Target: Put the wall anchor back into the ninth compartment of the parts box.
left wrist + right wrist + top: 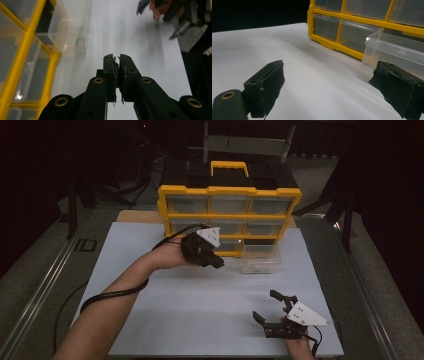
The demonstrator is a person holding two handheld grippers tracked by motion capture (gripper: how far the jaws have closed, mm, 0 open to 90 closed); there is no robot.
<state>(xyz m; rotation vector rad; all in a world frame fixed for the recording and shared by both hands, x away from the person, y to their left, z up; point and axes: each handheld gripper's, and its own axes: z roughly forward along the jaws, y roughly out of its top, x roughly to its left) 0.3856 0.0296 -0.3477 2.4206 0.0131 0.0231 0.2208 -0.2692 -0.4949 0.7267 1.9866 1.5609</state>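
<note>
Left black two-jaw gripper [216, 261] pinched tight on a tiny green bit [116, 65], up over the white table sheet [200, 295] with the pulled-out clear plastic drawer [261, 258] at roughly 3 o'clock of it. Yellow-framed drawer organizer [229, 215] sitting up at 12. Right black gripper [265, 307] down at 5 o'clock, spread wide, holding nothing.

left gripper [216, 261] fingers pressed together; right gripper [267, 306] fingers spread.

Pulled-out drawer [261, 258] on table [200, 320], before organizer [229, 215].
</note>
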